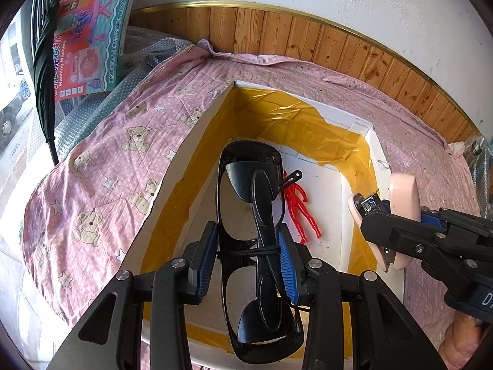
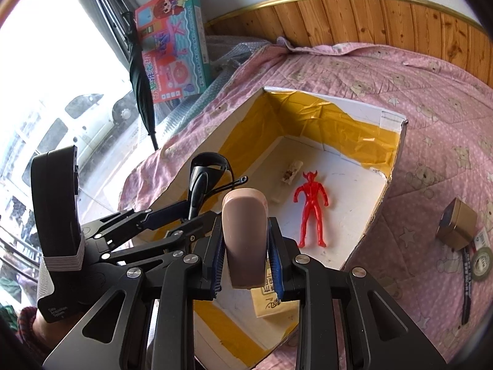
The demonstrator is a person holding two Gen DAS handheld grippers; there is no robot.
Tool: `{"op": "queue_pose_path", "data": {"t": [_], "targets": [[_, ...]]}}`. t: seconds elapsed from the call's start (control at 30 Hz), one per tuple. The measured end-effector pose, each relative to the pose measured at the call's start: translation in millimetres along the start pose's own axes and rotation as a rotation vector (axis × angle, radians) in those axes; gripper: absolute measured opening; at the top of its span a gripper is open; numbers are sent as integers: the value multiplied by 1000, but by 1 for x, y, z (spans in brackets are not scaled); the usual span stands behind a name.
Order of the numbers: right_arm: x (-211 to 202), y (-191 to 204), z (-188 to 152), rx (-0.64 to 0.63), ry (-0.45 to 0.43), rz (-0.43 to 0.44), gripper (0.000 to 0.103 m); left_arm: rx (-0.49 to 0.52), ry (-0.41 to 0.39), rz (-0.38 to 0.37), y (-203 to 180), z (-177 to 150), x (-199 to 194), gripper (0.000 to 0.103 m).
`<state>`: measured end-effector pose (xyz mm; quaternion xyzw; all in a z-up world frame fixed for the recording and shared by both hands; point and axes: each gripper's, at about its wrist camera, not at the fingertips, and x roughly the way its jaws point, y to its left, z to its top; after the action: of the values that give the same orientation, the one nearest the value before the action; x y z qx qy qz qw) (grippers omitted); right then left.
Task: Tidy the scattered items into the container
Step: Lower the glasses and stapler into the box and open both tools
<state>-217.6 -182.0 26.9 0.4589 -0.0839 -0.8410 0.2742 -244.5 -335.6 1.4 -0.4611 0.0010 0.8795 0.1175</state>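
1. Here, in the left wrist view, the left gripper [image 1: 246, 265] is clamped on a pair of black sunglasses [image 1: 255, 246], held above the open white box [image 1: 172, 166] with yellow tape lining. A red toy figure [image 1: 300, 209] already lies on the box floor at about 1 o'clock from the glasses. At 3 o'clock the right gripper [image 1: 369, 215] comes in pinching a pink stapler-like item [image 1: 403, 197]; its far half is cut off by the fingers

2. In the right wrist view, the right gripper [image 2: 245, 246] grips that pink item [image 2: 245, 234] over the box [image 2: 391, 166]. The figure [image 2: 311, 212] sits at 1 o'clock, a small pale scrap [image 2: 291, 171] at 12. Out on the bedspread [image 2: 400, 71] at 3 o'clock, a gold box [image 2: 457, 228] and a tape roll [image 2: 482, 260] remain

3. By my judgement roughly one item is stowed, two are about to be dropped, and at least two remain; what the scrap is I cannot tell
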Motion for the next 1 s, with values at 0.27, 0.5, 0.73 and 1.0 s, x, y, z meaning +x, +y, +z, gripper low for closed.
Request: {"op": "queue_pose_path", "data": {"t": [0.27,0.5,0.73,1.0], "targets": [[23,-8,6,10,40,-18,27,15,24,21,-2,9,17,39],[39,-10,11,-6,64,-53,27,23,35,32,-3,20,28,39],[47,-12,19,-20,78,-77,27,19,52,40,0,28,40,39],[56,-9,19,-40,103,-82,31,-7,85,62,6,33,50,40]]}}
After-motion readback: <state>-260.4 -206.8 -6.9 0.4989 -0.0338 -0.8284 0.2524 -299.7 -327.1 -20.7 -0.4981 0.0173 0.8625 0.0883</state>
